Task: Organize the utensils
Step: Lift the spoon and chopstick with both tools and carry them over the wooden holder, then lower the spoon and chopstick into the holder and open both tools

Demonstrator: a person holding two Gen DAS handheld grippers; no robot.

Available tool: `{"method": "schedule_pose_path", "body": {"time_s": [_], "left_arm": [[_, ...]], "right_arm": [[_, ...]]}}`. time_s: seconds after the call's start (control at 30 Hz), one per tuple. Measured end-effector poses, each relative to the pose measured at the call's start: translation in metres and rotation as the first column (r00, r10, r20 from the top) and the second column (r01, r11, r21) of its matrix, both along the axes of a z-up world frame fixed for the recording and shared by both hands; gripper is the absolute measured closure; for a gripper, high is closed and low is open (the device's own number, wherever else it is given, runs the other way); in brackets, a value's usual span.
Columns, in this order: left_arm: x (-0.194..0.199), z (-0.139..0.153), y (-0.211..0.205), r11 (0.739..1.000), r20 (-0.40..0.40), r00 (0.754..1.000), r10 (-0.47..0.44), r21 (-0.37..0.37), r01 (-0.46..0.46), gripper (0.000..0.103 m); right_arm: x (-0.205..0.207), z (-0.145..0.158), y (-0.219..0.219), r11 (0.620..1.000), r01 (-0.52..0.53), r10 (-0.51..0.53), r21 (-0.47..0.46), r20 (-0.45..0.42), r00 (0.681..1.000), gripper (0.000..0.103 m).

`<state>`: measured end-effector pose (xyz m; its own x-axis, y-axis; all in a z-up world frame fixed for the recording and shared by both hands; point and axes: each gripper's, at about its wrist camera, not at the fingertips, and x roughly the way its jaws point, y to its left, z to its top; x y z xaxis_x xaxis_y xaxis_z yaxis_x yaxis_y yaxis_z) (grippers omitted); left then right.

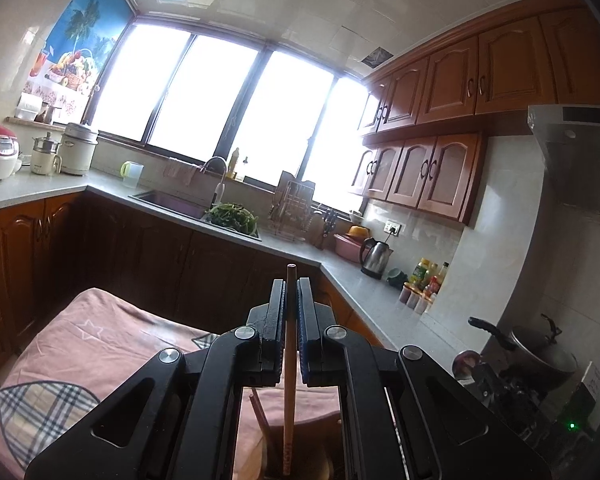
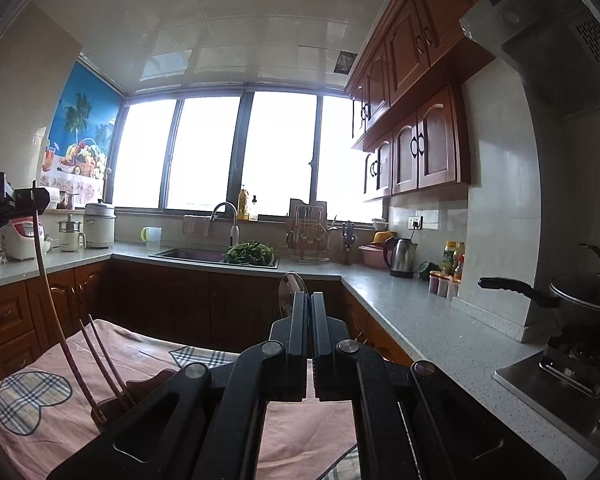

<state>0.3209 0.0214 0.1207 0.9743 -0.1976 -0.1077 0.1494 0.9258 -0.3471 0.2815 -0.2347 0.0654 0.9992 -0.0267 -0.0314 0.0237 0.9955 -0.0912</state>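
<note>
My left gripper is shut on a pale wooden chopstick, which stands upright between the pads with its tip above the fingertips. Beneath it a reddish chopstick leans in a brown holder on the pink cloth. My right gripper is shut on a metal spoon; the spoon's bowl sticks up left of the fingertips and its handle is hidden. In the right wrist view the left gripper appears at far left, its chopstick hanging down toward two reddish chopsticks in the holder.
A pink cloth with plaid patches covers the table below both grippers. Beyond runs a grey countertop with a sink, greens, a dish rack and a kettle. A pan sits on the stove at right.
</note>
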Motion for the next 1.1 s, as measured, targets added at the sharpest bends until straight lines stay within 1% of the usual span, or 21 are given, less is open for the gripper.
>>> {"method": "schedule_pose_path", "body": {"time_s": [0.17, 0.4, 0.53, 0.67, 0.77, 0.87, 1.1], "left_arm": [[0.015, -0.027, -0.014, 0.999, -0.016, 1.000, -0.004, 0.041, 0.005, 0.098], [0.023, -0.065, -0.024, 0.997, -0.085, 0.996, -0.037, 0.065, 0.042, 0.098], [0.026, -0.081, -0.030, 0.994, -0.111, 0.993, -0.044, 0.090, 0.055, 0.098], [0.027, -0.092, -0.033, 0.993, -0.136, 0.989, -0.054, 0.101, 0.068, 0.098], [0.025, -0.093, -0.034, 0.990, -0.126, 0.990, -0.055, 0.118, 0.070, 0.098], [0.024, -0.092, -0.034, 0.989, -0.129, 0.990, -0.060, 0.128, 0.077, 0.098], [0.025, -0.093, -0.033, 0.988, -0.157, 0.985, -0.074, 0.123, 0.094, 0.098]], "right_arm": [[0.005, -0.020, 0.017, 0.996, 0.003, -0.003, -0.084, 0.010, 1.000, 0.102], [0.008, -0.052, 0.037, 0.987, -0.056, 0.051, -0.152, -0.038, 0.998, 0.102], [0.012, -0.064, 0.039, 0.984, -0.094, 0.081, -0.152, -0.085, 0.993, 0.102], [0.017, -0.070, 0.036, 0.982, -0.135, 0.117, -0.135, -0.139, 0.983, 0.102], [0.019, -0.073, 0.035, 0.980, -0.153, 0.131, -0.125, -0.165, 0.977, 0.101], [0.019, -0.073, 0.035, 0.980, -0.155, 0.133, -0.126, -0.171, 0.976, 0.101], [0.023, -0.070, 0.029, 0.982, -0.168, 0.147, -0.091, -0.199, 0.969, 0.101]]}}
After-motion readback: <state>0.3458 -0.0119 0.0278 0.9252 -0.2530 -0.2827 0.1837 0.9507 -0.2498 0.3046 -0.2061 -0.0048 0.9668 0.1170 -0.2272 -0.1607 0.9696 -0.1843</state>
